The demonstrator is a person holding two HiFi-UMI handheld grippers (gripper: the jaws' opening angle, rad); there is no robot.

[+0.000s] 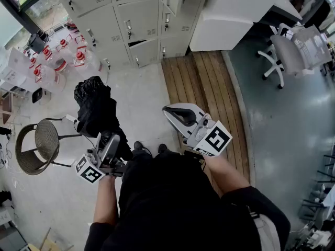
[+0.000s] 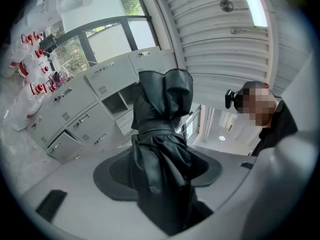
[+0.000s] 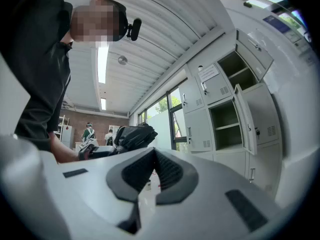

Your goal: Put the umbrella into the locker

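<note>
The black folded umbrella (image 1: 96, 109) stands out of my left gripper (image 1: 110, 140), whose jaws are closed around its lower part. In the left gripper view the umbrella (image 2: 162, 154) fills the gap between the two pads and rises toward the grey lockers (image 2: 85, 109). My right gripper (image 1: 171, 111) is held level at the right, with its pads together and nothing between them (image 3: 155, 156). The lockers (image 1: 131, 25) stand ahead on the floor. One compartment (image 3: 227, 119) has its door swung open and shows bare shelves. The umbrella (image 3: 134, 135) also shows at the left of the right gripper view.
A woven round chair (image 1: 36, 145) stands to the left, with several water bottles (image 1: 57, 61) behind it. A wooden platform (image 1: 201, 88) lies ahead on the right, beside a white desk (image 1: 235, 9) and an office chair (image 1: 293, 51).
</note>
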